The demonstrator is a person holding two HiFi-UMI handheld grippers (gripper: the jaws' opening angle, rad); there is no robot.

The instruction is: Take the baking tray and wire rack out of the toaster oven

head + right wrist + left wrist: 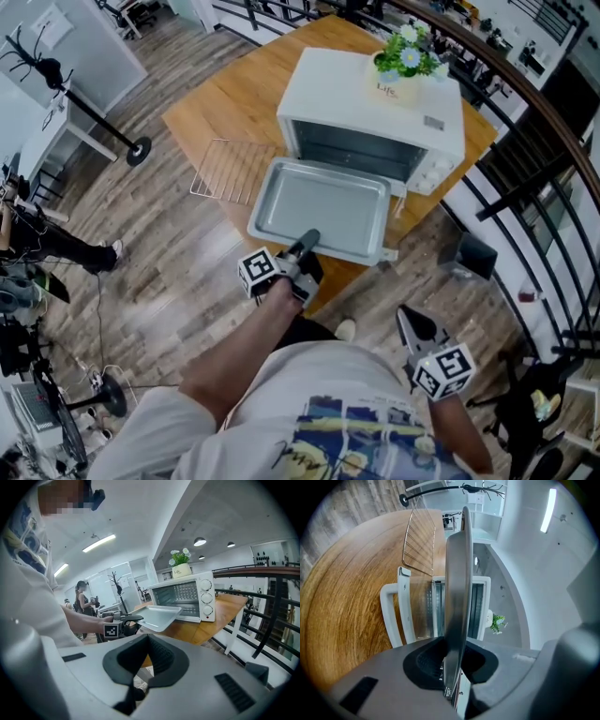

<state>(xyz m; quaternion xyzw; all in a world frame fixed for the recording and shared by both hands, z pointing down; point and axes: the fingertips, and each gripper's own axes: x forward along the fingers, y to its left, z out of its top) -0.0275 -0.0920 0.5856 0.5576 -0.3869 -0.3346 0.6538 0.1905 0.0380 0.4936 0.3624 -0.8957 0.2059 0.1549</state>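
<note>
The left gripper (307, 240) gripped the baking tray (323, 202) at centre frame. The tray hid most of the toaster oven (375, 103) door. At lower right, the right gripper (407, 319) was closed and empty.

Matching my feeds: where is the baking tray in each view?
Head view: baking tray at centre, in front of the toaster oven, gripped by the left tool.
Left gripper view: edge-on, upright through the middle.
Right gripper view: left of centre.
Shared landmark: potted plant atop the oven.
</note>
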